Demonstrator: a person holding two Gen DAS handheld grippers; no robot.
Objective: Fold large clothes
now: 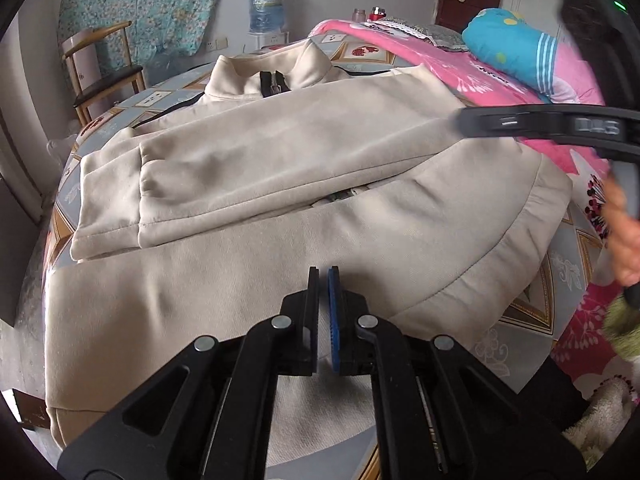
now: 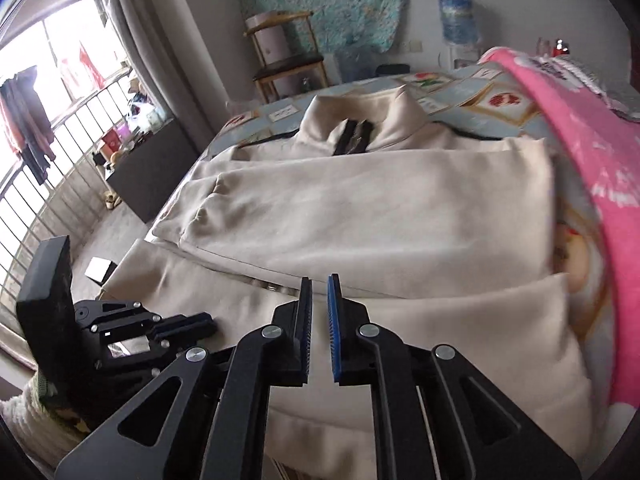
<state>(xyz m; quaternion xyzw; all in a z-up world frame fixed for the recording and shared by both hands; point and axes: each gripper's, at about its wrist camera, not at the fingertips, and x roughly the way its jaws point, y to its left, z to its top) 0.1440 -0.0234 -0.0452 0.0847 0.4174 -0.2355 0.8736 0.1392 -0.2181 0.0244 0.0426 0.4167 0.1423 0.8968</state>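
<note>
A cream zip-up jacket (image 1: 280,152) lies flat on the bed, collar at the far end, with both sleeves folded across its chest; it also shows in the right wrist view (image 2: 380,208). My left gripper (image 1: 323,274) hovers just above the jacket's lower body, jaws nearly closed and holding nothing. My right gripper (image 2: 320,280) hovers over the lower body too, with a narrow gap between the jaws and nothing in it. The right gripper shows blurred at the right of the left wrist view (image 1: 540,126). The left gripper shows at the lower left of the right wrist view (image 2: 160,332).
The bed has a patterned sheet (image 1: 560,272). A pink quilt (image 1: 460,68) and a blue pillow (image 1: 512,48) lie along its right side. A wooden chair (image 1: 100,72) and a water dispenser (image 1: 266,8) stand beyond the bed. A barred window (image 2: 60,120) is at the left.
</note>
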